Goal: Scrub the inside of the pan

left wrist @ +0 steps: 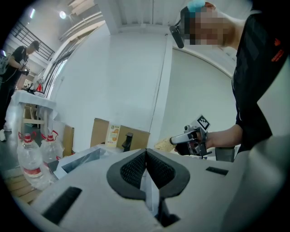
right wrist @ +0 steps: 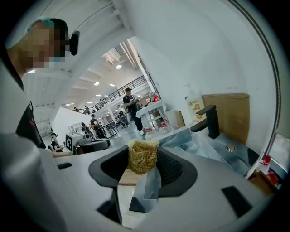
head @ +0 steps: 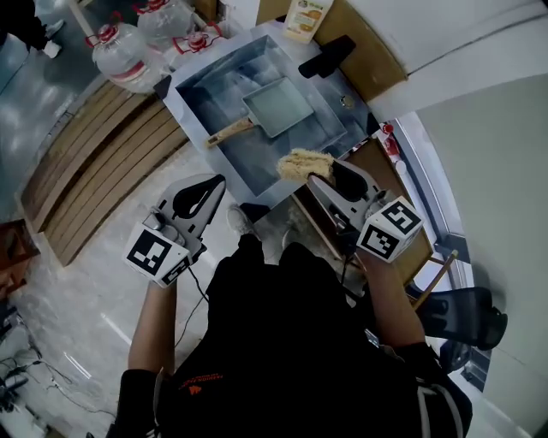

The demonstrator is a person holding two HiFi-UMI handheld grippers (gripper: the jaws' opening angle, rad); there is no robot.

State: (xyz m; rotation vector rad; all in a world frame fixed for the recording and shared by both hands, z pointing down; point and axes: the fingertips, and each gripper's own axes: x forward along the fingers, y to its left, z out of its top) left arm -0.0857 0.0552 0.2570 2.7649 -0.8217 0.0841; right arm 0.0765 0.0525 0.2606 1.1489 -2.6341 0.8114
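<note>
One pan, one scrubber

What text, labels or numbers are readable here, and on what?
No text can be read in any view.
Pump bottle, orange label: print too small to read.
Water jugs, red labels: too blurred to read.
Shirt, small orange print: too small to read.
Marker cubes: black-and-white square patterns only, no letters or numbers.

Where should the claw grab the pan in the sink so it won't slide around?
Probably the wooden handle: it is slim and sticks out of the pan toward the left claw, which is shut and empty. Come down from above, since the sink walls surround it.
</note>
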